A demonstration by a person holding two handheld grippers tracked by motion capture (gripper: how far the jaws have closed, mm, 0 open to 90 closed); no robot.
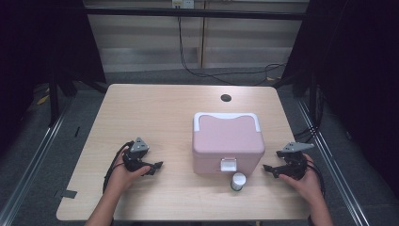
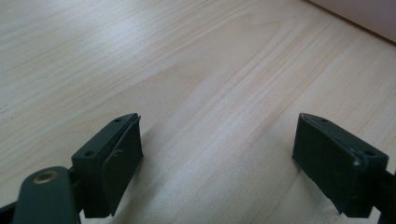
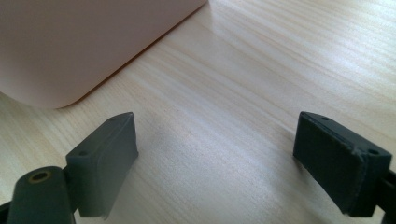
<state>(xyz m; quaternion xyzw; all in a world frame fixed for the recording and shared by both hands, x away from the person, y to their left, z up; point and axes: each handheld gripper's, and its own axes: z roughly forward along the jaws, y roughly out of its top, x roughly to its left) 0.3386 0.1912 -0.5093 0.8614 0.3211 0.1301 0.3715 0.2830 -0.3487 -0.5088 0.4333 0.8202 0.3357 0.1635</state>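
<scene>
A pink box (image 1: 227,143) with a white handle and a white front latch (image 1: 228,165) stands shut on the wooden table (image 1: 155,108), right of centre. A small white bottle (image 1: 238,181) stands upright just in front of the latch. My left gripper (image 1: 157,166) rests on the table left of the box, pointing right, open with nothing between its jaws (image 2: 217,149). My right gripper (image 1: 268,170) rests right of the box, pointing left at it, open and empty (image 3: 215,149). The box's pink wall (image 3: 79,42) fills the upper left of the right gripper view.
A round cable hole (image 1: 226,98) lies near the table's far edge. Black cables (image 1: 211,73) run across the floor behind the table. Dark frames and curtains stand at both sides. Bare tabletop lies left of and behind the box.
</scene>
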